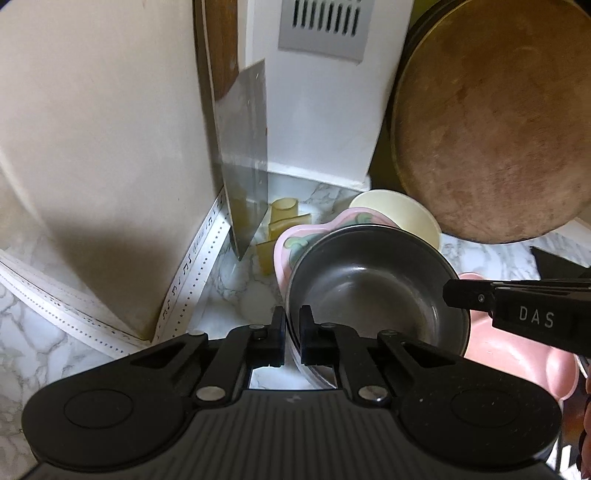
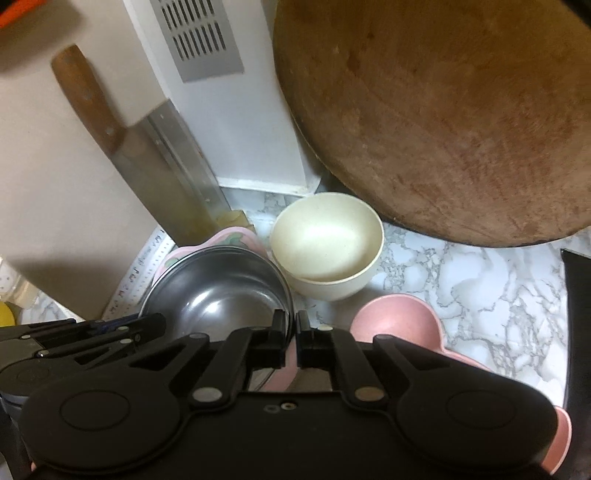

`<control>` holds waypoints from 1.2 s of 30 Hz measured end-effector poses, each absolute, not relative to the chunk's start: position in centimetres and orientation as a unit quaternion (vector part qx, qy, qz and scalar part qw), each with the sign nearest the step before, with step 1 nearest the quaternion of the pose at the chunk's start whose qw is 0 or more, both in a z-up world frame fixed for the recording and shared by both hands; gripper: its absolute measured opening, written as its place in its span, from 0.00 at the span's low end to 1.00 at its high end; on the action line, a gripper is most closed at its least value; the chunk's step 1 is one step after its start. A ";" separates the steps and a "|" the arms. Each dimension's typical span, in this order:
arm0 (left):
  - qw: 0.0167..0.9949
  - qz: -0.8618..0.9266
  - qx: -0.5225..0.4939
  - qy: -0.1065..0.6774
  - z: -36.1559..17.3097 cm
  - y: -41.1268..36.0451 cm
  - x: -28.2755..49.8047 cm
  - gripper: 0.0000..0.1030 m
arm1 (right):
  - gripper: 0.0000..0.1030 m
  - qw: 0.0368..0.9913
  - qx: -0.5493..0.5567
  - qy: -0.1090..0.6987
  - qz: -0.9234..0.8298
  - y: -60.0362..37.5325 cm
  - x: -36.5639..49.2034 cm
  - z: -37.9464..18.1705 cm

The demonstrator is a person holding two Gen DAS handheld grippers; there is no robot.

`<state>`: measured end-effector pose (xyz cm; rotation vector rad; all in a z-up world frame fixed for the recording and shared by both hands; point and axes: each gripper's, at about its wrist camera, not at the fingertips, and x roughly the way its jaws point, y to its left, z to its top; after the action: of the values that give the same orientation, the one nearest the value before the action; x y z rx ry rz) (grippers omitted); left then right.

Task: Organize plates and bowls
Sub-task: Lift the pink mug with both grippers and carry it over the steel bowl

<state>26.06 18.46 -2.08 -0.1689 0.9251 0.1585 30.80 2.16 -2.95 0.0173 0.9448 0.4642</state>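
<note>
A steel bowl (image 1: 369, 291) (image 2: 218, 291) is held over the marble counter by both grippers. My left gripper (image 1: 292, 325) is shut on its left rim, with the rim pinched between the pads. My right gripper (image 2: 291, 328) is shut on the opposite rim and shows from the side in the left wrist view (image 1: 452, 293). The left gripper (image 2: 147, 325) reaches in from the left in the right wrist view. A pink flowered plate (image 1: 291, 240) (image 2: 229, 236) lies just behind the steel bowl. A cream bowl (image 1: 402, 214) (image 2: 325, 247) stands beyond it. A pink lobed dish (image 1: 517, 354) (image 2: 395, 321) sits under my right gripper.
A big round wooden board (image 1: 491, 122) (image 2: 443, 122) leans at the back right. A cleaver (image 1: 243, 166) (image 2: 166, 166) leans against the beige wall on the left, beside a white vented panel (image 1: 321, 29). Marble counter (image 2: 461, 280) shows to the right of the cream bowl.
</note>
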 end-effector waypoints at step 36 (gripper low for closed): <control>0.863 0.117 -0.095 0.482 -0.8 19.7 12.1 0.06 | 0.07 0.840 0.020 0.459 0.289 3.1 17.5 -1.8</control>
<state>12.12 19.74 -0.85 -0.1989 1.0102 0.2447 17.52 3.12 -1.76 0.0417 0.9708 0.6107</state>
